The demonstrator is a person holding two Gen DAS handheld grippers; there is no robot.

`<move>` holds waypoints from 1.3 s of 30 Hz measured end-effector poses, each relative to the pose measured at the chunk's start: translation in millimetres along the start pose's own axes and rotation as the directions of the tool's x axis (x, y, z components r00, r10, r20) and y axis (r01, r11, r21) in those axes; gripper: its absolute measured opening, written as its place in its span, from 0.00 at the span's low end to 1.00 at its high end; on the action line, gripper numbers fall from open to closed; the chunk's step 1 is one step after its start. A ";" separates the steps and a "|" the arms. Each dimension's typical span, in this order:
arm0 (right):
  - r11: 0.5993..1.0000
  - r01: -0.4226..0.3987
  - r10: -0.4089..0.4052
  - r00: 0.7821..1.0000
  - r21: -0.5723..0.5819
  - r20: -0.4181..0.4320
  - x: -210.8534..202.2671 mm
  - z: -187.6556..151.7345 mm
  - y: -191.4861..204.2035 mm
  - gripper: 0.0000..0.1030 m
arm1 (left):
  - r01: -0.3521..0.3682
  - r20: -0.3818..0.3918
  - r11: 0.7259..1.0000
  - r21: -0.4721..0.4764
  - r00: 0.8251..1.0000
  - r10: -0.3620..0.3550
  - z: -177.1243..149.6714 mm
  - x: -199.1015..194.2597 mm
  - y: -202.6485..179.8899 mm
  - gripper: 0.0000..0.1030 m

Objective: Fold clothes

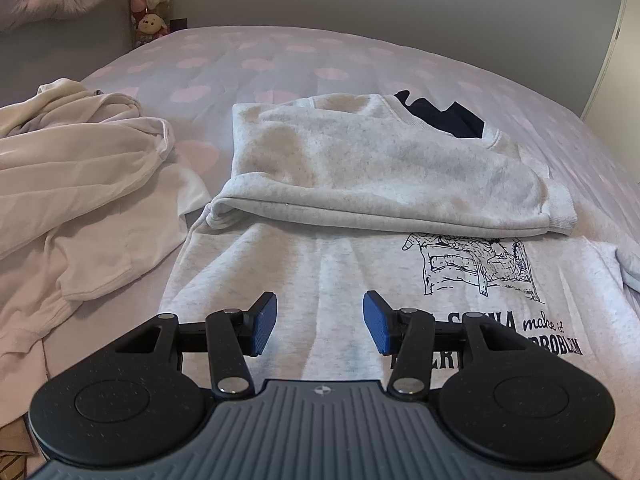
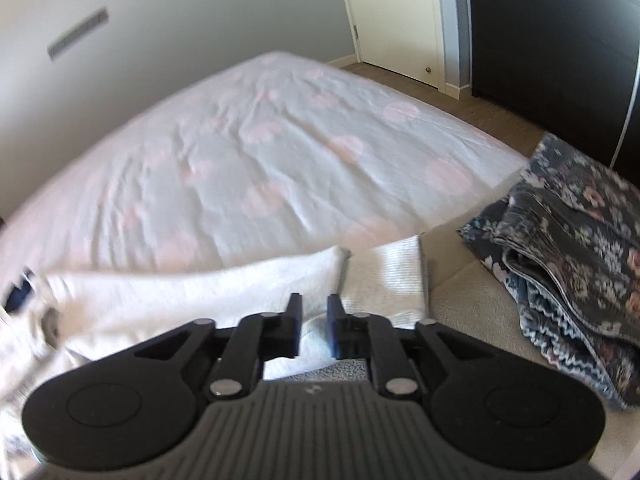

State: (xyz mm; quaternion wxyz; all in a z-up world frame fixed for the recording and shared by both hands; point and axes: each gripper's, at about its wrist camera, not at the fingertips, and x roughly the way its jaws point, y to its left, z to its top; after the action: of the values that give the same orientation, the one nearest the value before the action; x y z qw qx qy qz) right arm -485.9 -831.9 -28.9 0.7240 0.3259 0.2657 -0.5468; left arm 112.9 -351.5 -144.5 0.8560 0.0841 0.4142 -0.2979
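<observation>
Your grey sweatshirt (image 1: pixel 360 184) lies mid-frame, top half folded down. Your left gripper (image 1: pixel 320 326) hovers half open and empty; your right gripper (image 2: pixel 314 326), slightly parted, grips nothing. Next, probably grab the hem.

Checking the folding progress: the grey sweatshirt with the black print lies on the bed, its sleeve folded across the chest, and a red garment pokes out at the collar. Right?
Not red: the garment at the grey sweatshirt's collar is dark navy, as the left wrist view shows. The rest holds.
</observation>
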 end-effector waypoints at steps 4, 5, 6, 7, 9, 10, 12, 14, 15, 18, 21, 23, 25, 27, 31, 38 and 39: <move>0.978 0.068 -0.077 0.996 -0.199 -0.039 13.2 -6.9 24.0 0.27 | 0.005 -0.009 1.000 -0.004 1.000 -0.005 0.1 3.2 1.4 0.44; 0.969 0.085 -0.100 0.994 -0.232 -0.052 16.8 -10.2 26.7 0.26 | 0.007 -0.011 1.000 -0.002 1.000 -0.007 0.1 4.1 1.2 0.44; 0.965 0.093 -0.110 0.992 -0.245 -0.056 17.9 -13.0 26.6 0.11 | 0.008 -0.014 1.000 0.002 1.000 -0.008 0.0 5.3 0.8 0.44; 0.961 0.100 -0.119 0.991 -0.257 -0.060 18.8 -15.7 26.3 0.09 | 0.008 -0.016 1.000 0.006 1.000 -0.008 -0.1 5.9 0.1 0.44; 0.956 0.105 -0.125 0.991 -0.273 -0.057 15.7 -21.0 24.8 0.07 | 0.009 -0.018 1.000 0.013 1.000 -0.009 -0.1 6.8 -1.4 0.44; 0.955 0.102 -0.120 0.992 -0.277 -0.050 11.4 -23.7 23.4 0.06 | 0.008 -0.017 1.000 0.017 1.000 -0.008 -0.1 6.5 -1.6 0.44; 0.952 0.095 -0.111 0.993 -0.290 -0.041 2.7 -30.3 21.1 0.06 | 0.008 -0.016 1.000 0.015 1.000 -0.007 -0.1 6.4 -1.1 0.44; 0.954 0.091 -0.108 0.993 -0.284 -0.046 0.3 -38.2 15.2 0.06 | 0.007 -0.015 1.000 0.012 1.000 -0.007 -0.1 6.3 -0.5 0.45; 0.958 0.085 -0.103 0.993 -0.274 -0.051 0.6 -42.2 11.5 0.06 | 0.007 -0.015 1.000 0.010 1.000 -0.007 -0.1 6.3 -0.1 0.44; 0.966 0.083 -0.100 0.993 -0.244 -0.057 4.5 -51.0 5.6 0.06 | 0.011 -0.020 1.000 0.013 1.000 -0.010 -0.2 6.5 -1.0 0.45; 0.973 0.080 -0.095 0.994 -0.215 -0.059 2.3 -48.3 5.3 0.07 | 0.006 -0.018 1.000 0.021 1.000 -0.005 -1.0 4.4 -1.4 0.45; 0.976 0.068 -0.083 0.995 -0.209 -0.064 -0.3 -44.1 4.5 0.07 | 0.002 -0.023 1.000 0.016 1.000 -0.002 -1.7 4.8 0.1 0.45; 0.980 0.054 -0.068 0.996 -0.194 -0.066 -2.4 -39.7 3.8 0.10 | -0.009 -0.040 1.000 0.011 0.999 0.010 -2.0 8.1 1.1 0.45; 0.986 0.044 -0.054 0.997 -0.161 -0.059 -6.3 -35.5 1.9 0.21 | -0.013 -0.051 1.000 0.012 0.999 0.014 -2.9 10.3 1.4 0.45; 0.999 0.038 -0.037 0.999 -0.028 0.023 -21.4 -22.1 -11.2 0.45 | -0.011 -0.059 0.999 0.037 0.998 0.013 -4.4 10.4 -1.3 0.46; 0.941 0.152 -0.161 0.987 0.304 0.005 -10.0 -15.9 -47.8 0.54 | 0.027 -0.020 0.999 0.043 0.999 -0.026 -2.6 1.7 -1.6 0.55; 0.932 0.146 -0.151 0.988 0.331 -0.010 -5.9 -19.3 -49.3 0.51 | 0.031 -0.018 0.999 0.037 0.999 -0.030 -2.3 1.1 -0.2 0.56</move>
State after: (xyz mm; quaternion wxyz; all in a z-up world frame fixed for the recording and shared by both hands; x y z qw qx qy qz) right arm -535.6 -822.9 -46.0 0.6178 0.4172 0.1885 -0.6394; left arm 111.8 -351.3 -146.8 0.8460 0.0962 0.4172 -0.3176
